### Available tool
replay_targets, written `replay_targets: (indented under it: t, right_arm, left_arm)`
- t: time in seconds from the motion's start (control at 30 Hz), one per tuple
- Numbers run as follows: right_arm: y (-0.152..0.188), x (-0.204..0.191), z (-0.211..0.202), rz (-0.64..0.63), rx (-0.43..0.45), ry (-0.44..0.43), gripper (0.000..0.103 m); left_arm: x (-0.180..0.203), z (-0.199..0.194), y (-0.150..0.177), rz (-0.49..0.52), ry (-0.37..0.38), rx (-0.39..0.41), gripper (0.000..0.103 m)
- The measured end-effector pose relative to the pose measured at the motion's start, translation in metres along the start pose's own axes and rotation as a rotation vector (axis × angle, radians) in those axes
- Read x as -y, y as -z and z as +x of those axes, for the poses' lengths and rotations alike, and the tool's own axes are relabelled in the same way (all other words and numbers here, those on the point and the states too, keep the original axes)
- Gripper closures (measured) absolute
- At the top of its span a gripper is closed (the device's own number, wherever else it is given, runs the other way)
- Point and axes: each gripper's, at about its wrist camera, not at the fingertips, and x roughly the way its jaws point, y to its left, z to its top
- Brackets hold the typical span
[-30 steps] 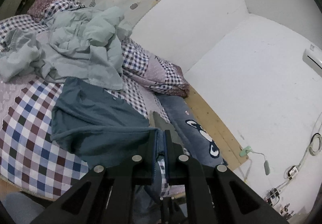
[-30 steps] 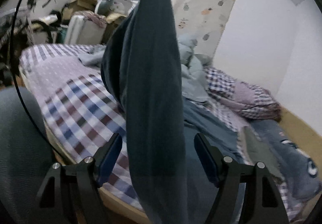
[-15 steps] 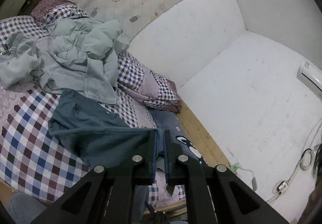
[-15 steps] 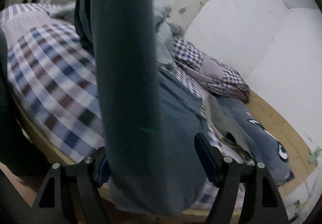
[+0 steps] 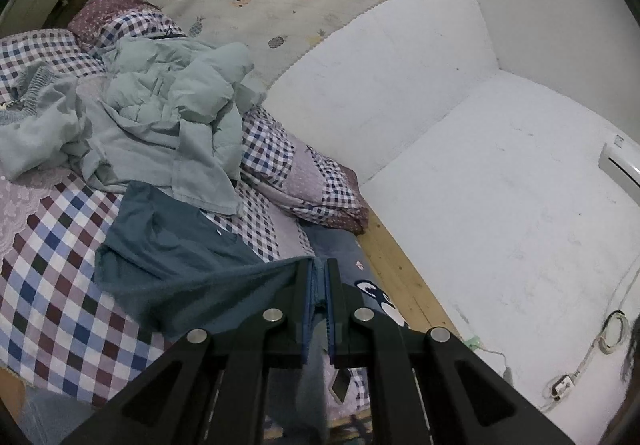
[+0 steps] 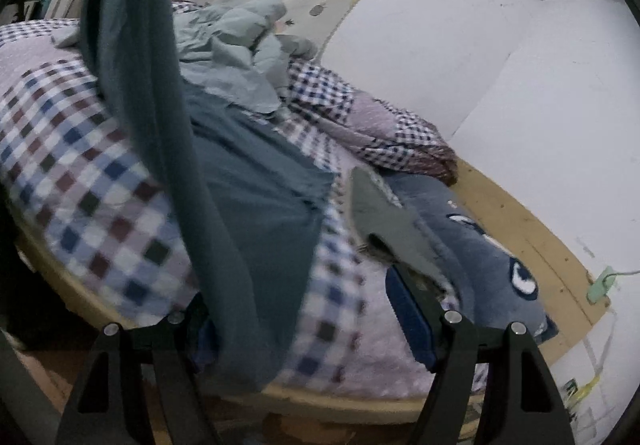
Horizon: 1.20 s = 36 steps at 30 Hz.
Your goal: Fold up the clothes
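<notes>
1. Teal cotton is what I have in hand: the dark teal soft cotton garment (image 5: 176,241) lies part-spread on the checked patchwork bedspread (image 5: 52,285), and my left gripper (image 5: 318,281) has its fingers pressed together on one edge of it, lifted above the near right part of the bed.
2. My right gripper (image 6: 316,309) is spread wide and grips nothing. A long fold of the same teal garment (image 6: 160,117) hangs down in front of it and drapes past its left finger; I cannot tell what holds that fold up.
3. To do this step well, I judge I should keep the left pinch firm, find the matching edge or corner in the hanging fold with my right gripper, and clamp cleanly on it, not on a bunch of layers.
4. Then pull both edges apart to tension the cloth, so it can be laid flat without creases.
5. The rumpled pale green pile of clothes (image 5: 160,125) sits on the far side, touching the garment's far edge, and may snag or drag along.
6. The grey-blue plush cushion with cartoon eyes (image 6: 484,245) lies on the right, near the wooden bed frame (image 5: 396,269), narrowing my flat space.
</notes>
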Motion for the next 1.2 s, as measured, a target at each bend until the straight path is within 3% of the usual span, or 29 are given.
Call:
replay_targets:
  t: [0.17,0.37,0.67,0.77,0.93,1.07,1.2]
  right_arm:
    - [-0.017,0.032,0.049,-0.054,0.002,-0.112,0.026]
    - [-0.025,0.080,0.119,0.063,-0.153,-0.405,0.026]
    - [0.000,0.105,0.167,0.011,-0.297,-0.624,0.026]
    - [0.007,0.120,0.177,0.015,-0.337,-0.630,0.026]
    - [0.022,0.151,0.189,-0.029,-0.376,-0.295,0.026]
    - [0.031,0.166,0.167,0.103,-0.331,-0.265,0.026]
    - [0.031,0.148,0.138,0.113,-0.258,-0.317,0.026]
  left_arm:
    - [-0.030,0.043,-0.011,-0.041,-0.057,0.014,0.099]
    - [-0.091,0.107,-0.019,-0.119,-0.188,0.019,0.099]
    - [-0.163,0.186,-0.016,-0.149,-0.333,0.042,0.099]
    - [-0.185,0.203,-0.014,-0.194,-0.352,0.054,0.099]
    - [-0.215,0.220,-0.009,-0.230,-0.385,0.095,0.099]
    - [-0.235,0.226,0.004,-0.231,-0.404,0.088,0.099]
    - [-0.251,0.232,0.014,-0.269,-0.399,0.064,0.099]
